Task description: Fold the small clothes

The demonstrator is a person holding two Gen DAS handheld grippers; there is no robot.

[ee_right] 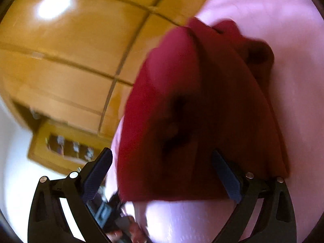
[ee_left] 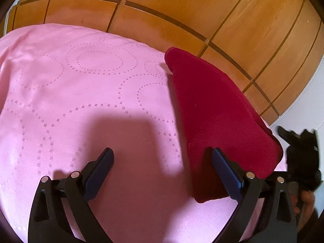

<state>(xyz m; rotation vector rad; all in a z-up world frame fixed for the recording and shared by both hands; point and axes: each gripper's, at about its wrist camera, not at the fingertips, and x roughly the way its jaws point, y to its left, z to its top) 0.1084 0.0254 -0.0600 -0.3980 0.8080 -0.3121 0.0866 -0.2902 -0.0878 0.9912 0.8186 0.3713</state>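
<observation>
Pink dotted bedcover (ee_left: 81, 101) holds folded plush crimson garment (ee_left: 218, 109); both tools (ee_left: 162, 162) (ee_right: 162, 162) gape wide, empty

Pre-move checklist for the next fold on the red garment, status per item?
1. Left gripper jaws open, nothing between them: ok.
2. Right gripper jaws open, not clamped on cloth: ok.
3. Red garment resting on the pink bedspread: ok, though it sits at the bed's edge next to the wooden wardrobe.
4. Garment lying flat: not ok; the right wrist view shows bunched folds.
5. Edge or corner to grasp found: cannot tell; the right wrist view is blurred.
6. Grippers clear of each other: ok; in the left wrist view the right one shows off to the side.
</observation>
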